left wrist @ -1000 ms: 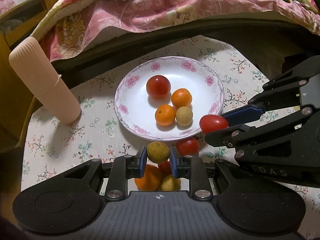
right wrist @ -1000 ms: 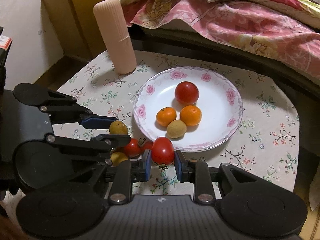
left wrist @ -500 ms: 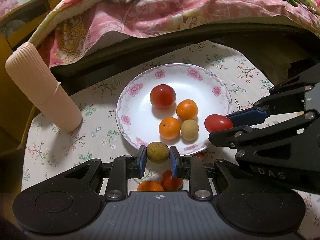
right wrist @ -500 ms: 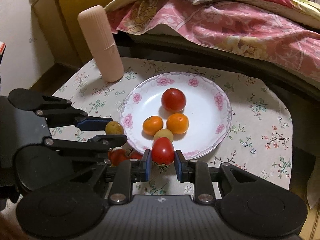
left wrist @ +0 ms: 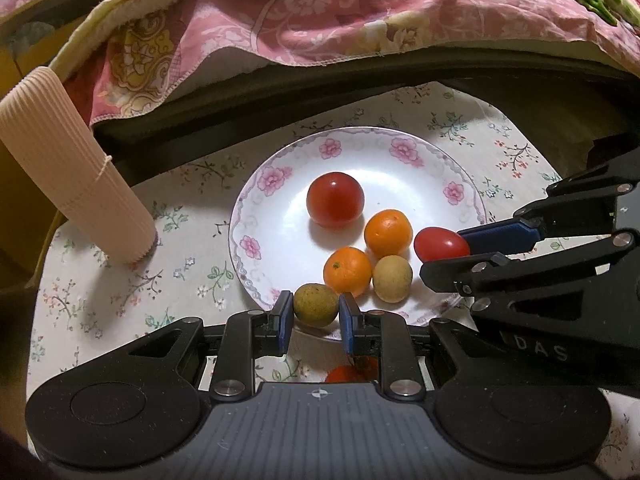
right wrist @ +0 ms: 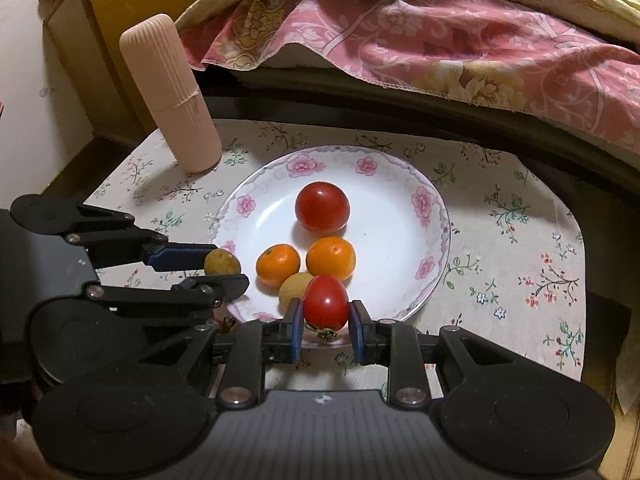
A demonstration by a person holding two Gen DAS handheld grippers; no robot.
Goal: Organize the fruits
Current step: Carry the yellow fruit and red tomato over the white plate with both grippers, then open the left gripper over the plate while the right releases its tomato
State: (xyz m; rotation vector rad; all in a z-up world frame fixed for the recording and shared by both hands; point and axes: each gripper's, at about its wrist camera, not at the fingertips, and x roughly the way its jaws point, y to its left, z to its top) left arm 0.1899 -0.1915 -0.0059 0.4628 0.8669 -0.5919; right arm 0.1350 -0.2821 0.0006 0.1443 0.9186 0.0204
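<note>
The left gripper [left wrist: 315,317] is closed on a yellow-green fruit [left wrist: 316,305], its blue pads pressing the fruit from both sides just above the near rim of the plate [left wrist: 256,236]; the right gripper [right wrist: 325,326] is clamped likewise on a small red tomato [right wrist: 325,307], whose green stalk end hangs below the pads, also over the plate's near edge.

In the left wrist view the right gripper reaches in from the right, the tomato at its tip over the plate beside the fruit already there; in the right wrist view the left gripper comes in from the left with the yellow-green fruit at the plate's left rim.

On the white, pink-flowered plate lie a large red tomato [right wrist: 322,207], two small oranges [right wrist: 278,265] [right wrist: 331,257] and a pale tan fruit [left wrist: 392,278], the three smaller ones touching or nearly so; the plate stands on a floral tablecloth [right wrist: 520,240].

A ribbed pink cylinder [right wrist: 172,96] stands upright on the cloth, well apart from the plate; a pink quilt [left wrist: 340,12] hangs beyond.

Under the left gripper something red and orange [left wrist: 352,372] shows on the cloth, probably more fruit, though mostly hidden.
</note>
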